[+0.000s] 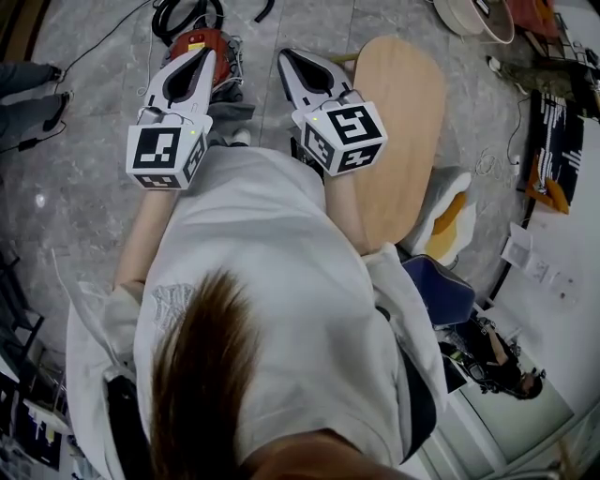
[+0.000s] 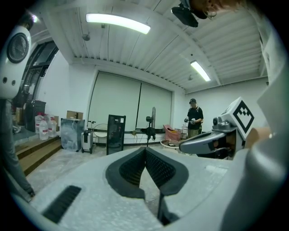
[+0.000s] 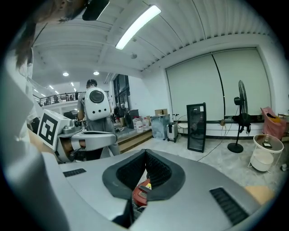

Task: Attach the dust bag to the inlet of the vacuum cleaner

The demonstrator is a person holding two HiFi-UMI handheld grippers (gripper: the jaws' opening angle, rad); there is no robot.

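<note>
The red vacuum cleaner [image 1: 202,42] sits on the grey floor ahead of me, its black hose [image 1: 178,14] coiled behind it. My left gripper [image 1: 203,54] hangs above it, jaws shut with nothing between them. To its right, my right gripper [image 1: 285,58] is also shut and empty. In the right gripper view a bit of the red vacuum cleaner [image 3: 142,191] shows through the gap below the closed jaws. The left gripper [image 2: 145,150] points out level across the room. No dust bag shows in any view.
A round wooden tabletop [image 1: 398,131] stands just right of my right gripper. A yellow and white cushion [image 1: 450,225] and a blue seat [image 1: 441,286] lie further right. Someone's shoes [image 1: 33,94] are at the left edge. A fan [image 3: 241,115], a black cabinet [image 3: 196,126] and a white bin [image 3: 266,153] stand across the room.
</note>
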